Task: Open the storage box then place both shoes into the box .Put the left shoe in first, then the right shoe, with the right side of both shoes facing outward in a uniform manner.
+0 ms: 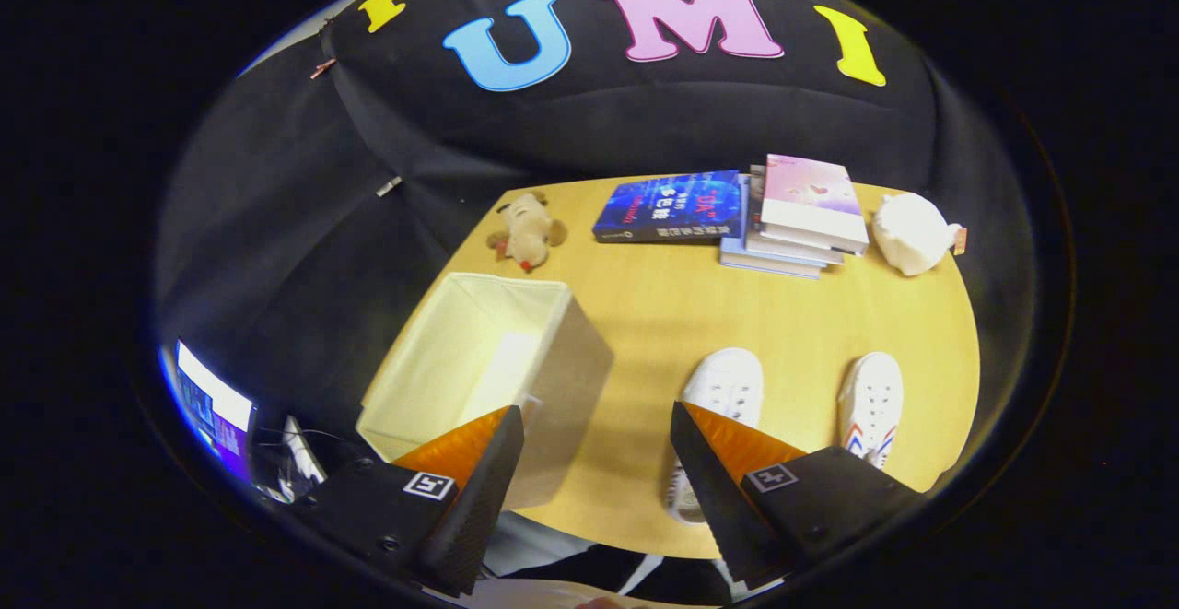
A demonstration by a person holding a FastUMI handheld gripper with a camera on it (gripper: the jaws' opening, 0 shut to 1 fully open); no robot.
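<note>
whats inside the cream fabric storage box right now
The cream fabric storage box looks empty: bare walls and floor visible. One finger of the open gripper covers its near corner.

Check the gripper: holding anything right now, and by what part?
Nothing held. The gripper is open, with only bare table in the gap between its fingers. The open storage box and the two white shoes sit untouched below.

Probably a recording booth: black cloth wall [589, 121] behind a wooden table [663, 314] (books, plush toys).
</note>
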